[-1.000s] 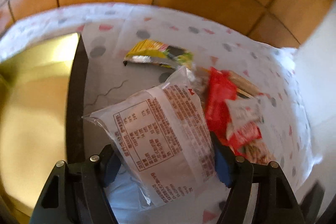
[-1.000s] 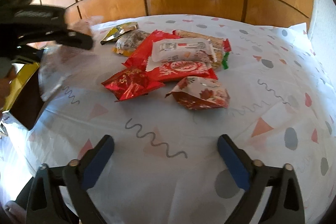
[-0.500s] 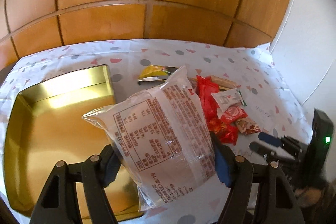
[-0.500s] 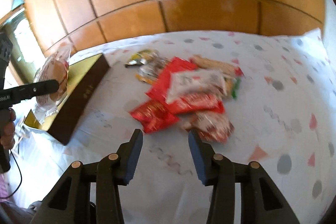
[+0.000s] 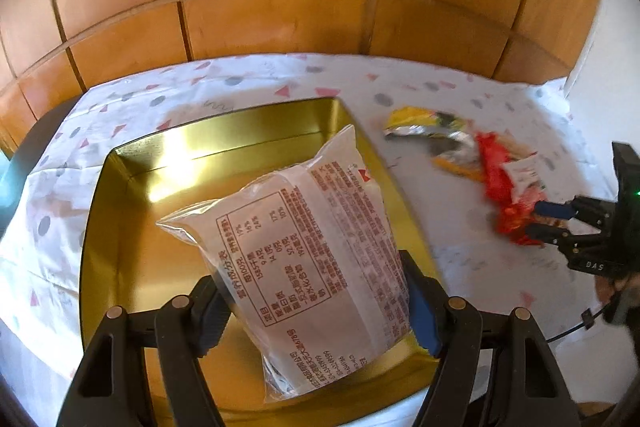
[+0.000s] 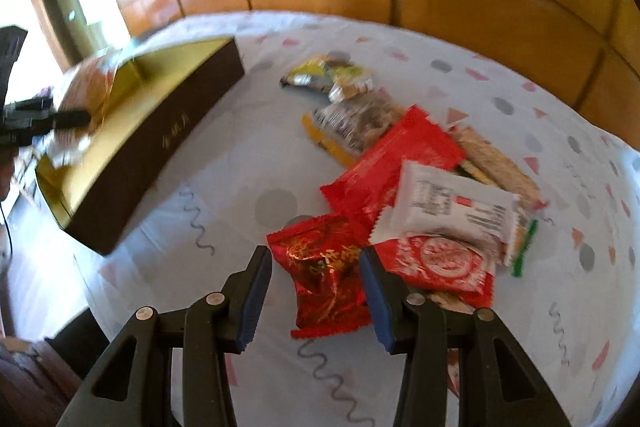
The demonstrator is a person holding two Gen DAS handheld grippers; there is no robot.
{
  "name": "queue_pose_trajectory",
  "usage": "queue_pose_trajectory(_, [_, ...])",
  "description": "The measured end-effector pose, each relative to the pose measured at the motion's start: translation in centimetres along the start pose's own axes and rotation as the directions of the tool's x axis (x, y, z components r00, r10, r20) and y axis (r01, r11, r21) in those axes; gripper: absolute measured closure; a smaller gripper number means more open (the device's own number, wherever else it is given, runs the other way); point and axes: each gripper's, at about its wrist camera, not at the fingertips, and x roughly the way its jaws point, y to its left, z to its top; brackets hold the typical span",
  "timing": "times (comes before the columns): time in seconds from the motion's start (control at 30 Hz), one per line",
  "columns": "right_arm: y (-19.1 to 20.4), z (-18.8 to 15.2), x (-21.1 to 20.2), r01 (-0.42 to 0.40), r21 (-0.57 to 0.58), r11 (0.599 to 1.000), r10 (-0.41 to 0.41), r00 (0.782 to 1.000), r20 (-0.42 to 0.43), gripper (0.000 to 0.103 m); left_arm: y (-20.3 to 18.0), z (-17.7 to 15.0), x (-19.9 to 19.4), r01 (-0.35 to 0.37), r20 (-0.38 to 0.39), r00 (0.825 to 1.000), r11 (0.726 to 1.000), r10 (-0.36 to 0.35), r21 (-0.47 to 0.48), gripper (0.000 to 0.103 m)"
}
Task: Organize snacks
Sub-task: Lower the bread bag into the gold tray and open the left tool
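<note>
Barely begun. Gold tin [image 5: 120, 227], lying below and beyond the left gripper [image 5: 316, 311], empty so far. Clear bun packet [image 5: 304, 259] pinched between left gripper's pads, hanging over the tin, not yet released. Most of the snack pile [image 6: 420, 187] untouched, ahead and to the right of the right gripper [image 6: 316, 291]. Right gripper narrowed, straddling the red foil packet [image 6: 324, 279]; pad contact impossible to confirm. Underneath, counter [image 6: 224, 187] draped in a white cloth with dots and triangles. Behind, orange-brown wooden panelling [image 5: 280, 7], glare-lit.
</note>
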Motion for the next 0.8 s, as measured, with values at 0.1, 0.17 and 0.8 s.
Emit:
queue_pose_trajectory(0.1, [0.9,-0.3,1.3,0.015,-0.048,0.999,-0.018,0.999,-0.051,0.063,0.6,0.7,1.4,-0.008,-0.022,1.000,1.000,0.009,0.018,0.028])
queue_pose_trajectory(0.17, [1.4,-0.6,1.2,0.033,-0.067,0.997,-0.036,0.999,-0.032,0.067,0.7,1.4,2.6,-0.023,-0.023,0.999,1.000,0.023,0.017,0.028])
queue_pose_trajectory(0.8, [1.4,-1.8,1.2,0.039,0.023,0.999,-0.039,0.999,0.017,0.070,-3.1,4.1,2.8,-0.158,0.128,0.978,0.985,0.165,-0.066,0.016])
